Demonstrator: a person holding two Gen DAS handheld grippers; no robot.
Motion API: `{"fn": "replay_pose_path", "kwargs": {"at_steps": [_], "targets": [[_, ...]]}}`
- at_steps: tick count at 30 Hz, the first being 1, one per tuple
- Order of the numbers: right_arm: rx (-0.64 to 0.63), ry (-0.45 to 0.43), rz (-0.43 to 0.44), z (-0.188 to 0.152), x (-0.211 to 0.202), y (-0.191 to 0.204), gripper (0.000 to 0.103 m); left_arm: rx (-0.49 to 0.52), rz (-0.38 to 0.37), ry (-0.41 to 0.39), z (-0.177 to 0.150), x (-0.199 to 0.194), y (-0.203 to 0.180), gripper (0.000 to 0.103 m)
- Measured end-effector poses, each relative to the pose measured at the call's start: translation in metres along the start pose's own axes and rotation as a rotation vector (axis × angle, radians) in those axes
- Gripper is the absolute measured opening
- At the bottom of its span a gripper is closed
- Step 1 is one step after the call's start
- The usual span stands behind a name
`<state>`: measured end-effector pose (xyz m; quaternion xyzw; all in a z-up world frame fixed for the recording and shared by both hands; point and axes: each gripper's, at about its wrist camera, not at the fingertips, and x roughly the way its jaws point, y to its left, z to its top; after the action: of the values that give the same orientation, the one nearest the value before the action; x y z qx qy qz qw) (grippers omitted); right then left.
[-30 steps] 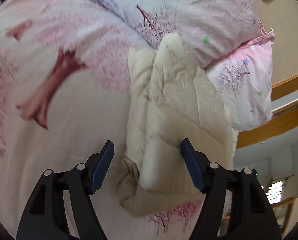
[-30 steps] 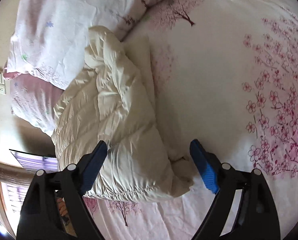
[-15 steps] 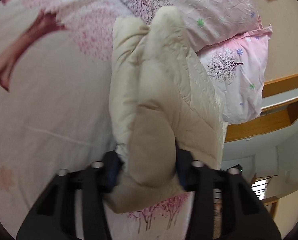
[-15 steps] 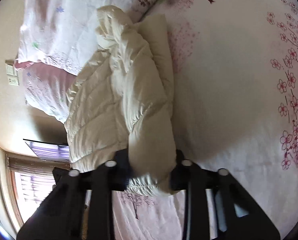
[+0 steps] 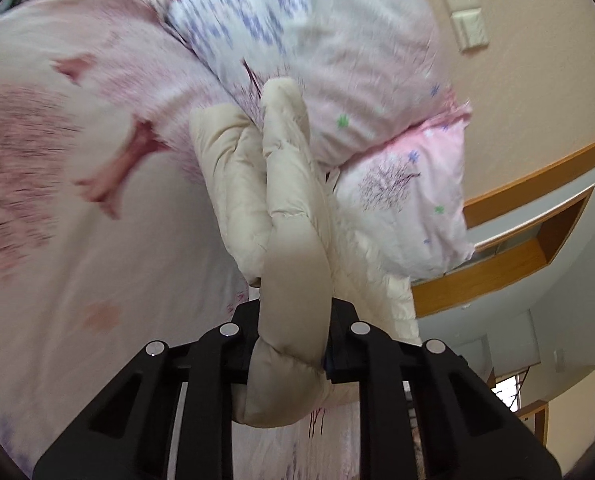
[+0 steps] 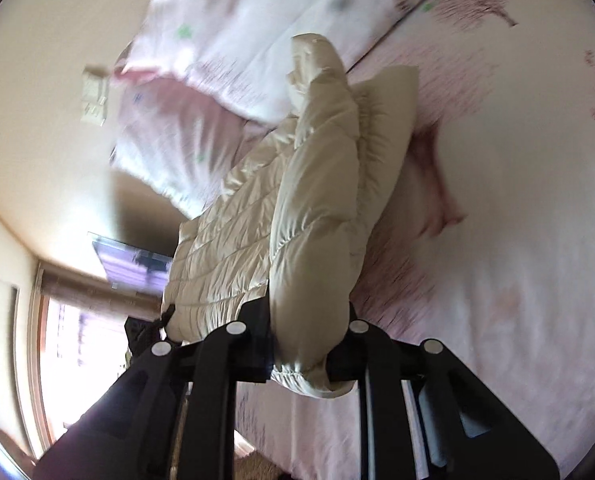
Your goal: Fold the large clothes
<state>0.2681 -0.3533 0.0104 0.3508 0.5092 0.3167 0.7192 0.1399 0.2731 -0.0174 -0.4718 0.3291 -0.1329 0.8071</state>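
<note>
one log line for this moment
left gripper: closed on cream quilted puffer jacket | right gripper: closed on jacket | floral bedsheet beneath

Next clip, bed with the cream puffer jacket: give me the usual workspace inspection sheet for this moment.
Surface: bed sheet, pale with pink tree and blossom print.
Job's things: cream puffer jacket, bunched lengthwise, its near edge gathered in both grippers.
Clutter: two floral pillows stacked at the jacket's far end.
Grippers: left gripper and right gripper have just been closing, and each is now clamped on a fold of the jacket.
Cables: nothing seen.
Surroundings: beige wall with switch plates, wooden ledge, bright window; the pictures are blurred.
</note>
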Motion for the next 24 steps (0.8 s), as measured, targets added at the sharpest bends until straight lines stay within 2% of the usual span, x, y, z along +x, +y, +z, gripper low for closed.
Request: {"fn": "replay_pose_path", "kwargs": {"at_steps": [4,6,9,11,13,14,15,17,18,21,24], "targets": [[-0.054,0.060,0.000,-0.037,0.015,0.015,0.018,-0.010,0.023,-0.056,-0.017,-0.043,0.012,0.019],[-0.085,0.078,-0.056,-0.056,0.021,0.016,0.018,-0.040,0.041,-0.073,-0.029,-0.058,0.025,0.019],[-0.091,0.072,-0.114,-0.070,0.026,0.009,0.021,-0.078,0.074,-0.058,-0.046,-0.062,0.044,0.020],[-0.087,0.048,-0.153,-0.073,0.027,0.004,0.027,-0.083,0.084,-0.049,-0.051,-0.059,0.051,0.022],[-0.071,0.026,-0.204,-0.074,0.027,0.001,0.042,-0.077,0.094,-0.047,-0.052,-0.058,0.053,0.025],[-0.075,0.017,-0.228,-0.075,0.027,0.002,0.045,-0.073,0.102,-0.049,-0.052,-0.056,0.052,0.027],[-0.080,-0.002,-0.261,-0.074,0.028,0.007,0.051,-0.069,0.106,-0.051,-0.053,-0.058,0.053,0.032],[-0.100,-0.085,-0.343,-0.075,0.016,0.016,0.051,-0.059,0.120,-0.055,-0.053,-0.060,0.053,0.040],[-0.119,-0.164,-0.409,-0.075,0.008,0.025,0.051,-0.057,0.131,-0.063,-0.052,-0.062,0.053,0.047],[-0.231,-0.363,-0.526,-0.083,-0.004,0.064,0.053,-0.053,0.151,-0.123,-0.053,-0.077,0.052,0.060],[-0.393,-0.393,-0.479,-0.094,0.016,0.106,0.053,-0.038,0.189,-0.210,-0.060,-0.100,0.047,0.067]]}}
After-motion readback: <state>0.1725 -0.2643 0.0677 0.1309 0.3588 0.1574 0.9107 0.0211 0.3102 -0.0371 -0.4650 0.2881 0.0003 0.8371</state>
